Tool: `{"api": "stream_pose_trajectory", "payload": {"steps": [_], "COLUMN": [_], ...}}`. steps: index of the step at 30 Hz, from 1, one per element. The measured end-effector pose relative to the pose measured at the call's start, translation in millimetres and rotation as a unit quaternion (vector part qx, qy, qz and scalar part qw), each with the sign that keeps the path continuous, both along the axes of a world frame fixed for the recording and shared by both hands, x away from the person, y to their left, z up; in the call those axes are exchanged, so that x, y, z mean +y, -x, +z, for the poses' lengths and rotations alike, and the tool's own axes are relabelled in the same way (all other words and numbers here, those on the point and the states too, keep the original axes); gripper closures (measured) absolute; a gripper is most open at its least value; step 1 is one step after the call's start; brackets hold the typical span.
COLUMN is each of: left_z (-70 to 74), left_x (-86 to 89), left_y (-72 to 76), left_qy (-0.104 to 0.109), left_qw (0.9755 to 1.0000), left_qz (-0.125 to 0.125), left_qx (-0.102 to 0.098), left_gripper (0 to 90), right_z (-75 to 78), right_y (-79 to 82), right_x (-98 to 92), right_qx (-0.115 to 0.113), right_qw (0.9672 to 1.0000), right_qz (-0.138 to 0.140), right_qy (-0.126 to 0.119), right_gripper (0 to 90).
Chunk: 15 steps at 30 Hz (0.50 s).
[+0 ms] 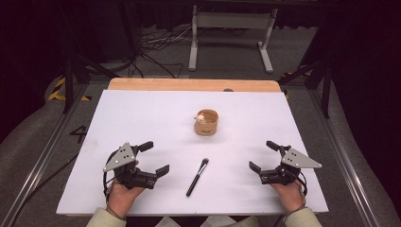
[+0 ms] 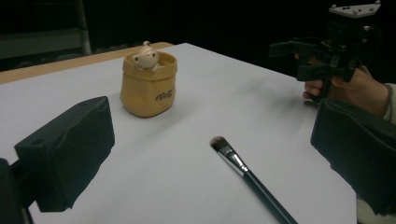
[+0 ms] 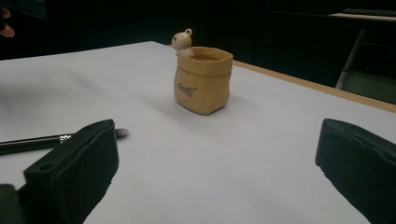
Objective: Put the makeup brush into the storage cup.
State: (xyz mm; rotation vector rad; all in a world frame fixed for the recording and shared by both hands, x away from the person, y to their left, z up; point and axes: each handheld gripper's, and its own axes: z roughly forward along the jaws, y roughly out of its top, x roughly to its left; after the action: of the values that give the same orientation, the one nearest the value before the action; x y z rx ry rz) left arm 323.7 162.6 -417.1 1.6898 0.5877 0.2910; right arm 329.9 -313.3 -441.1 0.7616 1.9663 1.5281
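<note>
A small tan sack-shaped pot (image 1: 206, 122) (image 2: 148, 85) (image 3: 203, 80) with a little pale bear figure (image 1: 201, 117) (image 2: 144, 56) (image 3: 182, 42) on its rim stands upright at mid-table. A black-handled makeup brush (image 1: 197, 177) (image 2: 247, 176) (image 3: 32, 141) lies flat nearer the front, bristles pointing toward the pot. My left gripper (image 1: 154, 158) (image 2: 210, 158) rests at the front left, open, holding nothing. My right gripper (image 1: 264, 156) (image 3: 219, 163) (image 2: 303, 58) rests at the front right, open too, with nothing in it. The brush lies between the two grippers.
A white sheet (image 1: 142, 118) covers the table, with a wooden edge (image 1: 189, 84) showing at the back. Beyond it stand a white metal frame (image 1: 231, 33) and loose cables (image 1: 156, 47) on the floor. Dark stands flank both sides.
</note>
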Motion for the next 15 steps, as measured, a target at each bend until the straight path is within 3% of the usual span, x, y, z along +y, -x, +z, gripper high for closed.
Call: {"api": "stream_pose_trajectory", "payload": {"steps": [6, 15], "left_z": [3.4, 7.1], "left_x": [-16.7, -35.8], "left_y": [-3.0, -5.6], "left_qy": [-0.01, -0.005], "left_qw": [0.9998, 0.9989], "left_qz": [-0.018, -0.046], "left_qx": [-0.007, -0.008], "left_gripper": [0.3, 0.1], "right_z": [0.3, 0.7], "right_y": [2.5, 5.4], "right_x": [-1.1, -3.8], "right_qx": [-0.006, -0.008], "right_qw": [1.0, 1.0], "right_qz": [0.005, 0.003], "right_qy": [-0.001, -0.004], "right_gripper": [0.0, 0.0]}}
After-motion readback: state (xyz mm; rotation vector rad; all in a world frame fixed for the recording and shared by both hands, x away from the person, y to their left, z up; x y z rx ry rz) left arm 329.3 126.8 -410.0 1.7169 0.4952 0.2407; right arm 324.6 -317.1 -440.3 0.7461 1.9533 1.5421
